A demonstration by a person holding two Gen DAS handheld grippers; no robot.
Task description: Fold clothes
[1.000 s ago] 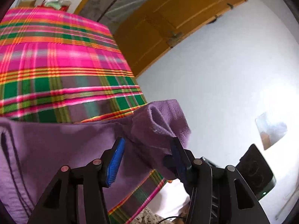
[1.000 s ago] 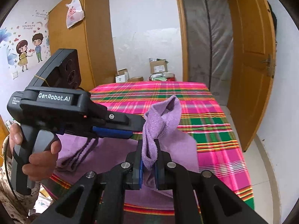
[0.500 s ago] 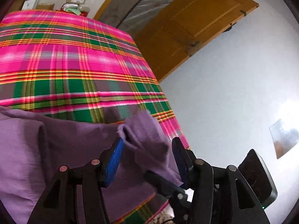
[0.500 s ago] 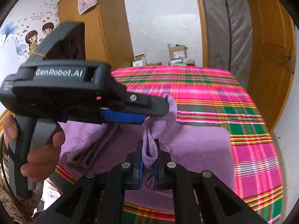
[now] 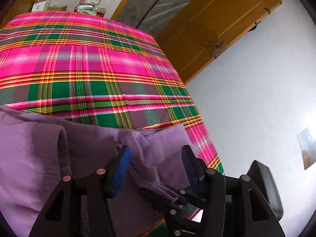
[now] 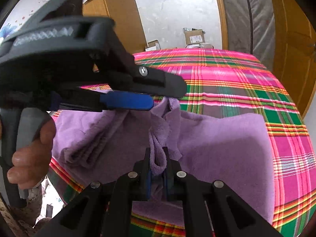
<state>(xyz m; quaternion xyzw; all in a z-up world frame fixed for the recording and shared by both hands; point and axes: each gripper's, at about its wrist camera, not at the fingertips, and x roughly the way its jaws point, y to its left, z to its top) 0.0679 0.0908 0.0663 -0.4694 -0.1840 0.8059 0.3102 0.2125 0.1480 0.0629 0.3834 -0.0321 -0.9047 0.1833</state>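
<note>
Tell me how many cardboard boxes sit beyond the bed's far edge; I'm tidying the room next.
3 visible: one open box right of centre, one smaller box left of it, another further left by the wardrobe. The bed may hide more.

We see a white wall [image 5: 256, 79], a wooden door [image 5: 213, 23], a wardrobe [image 6: 118, 15], boxes [image 6: 193, 36], and a plaid-covered bed [image 5: 88, 69] in daylight.
</note>
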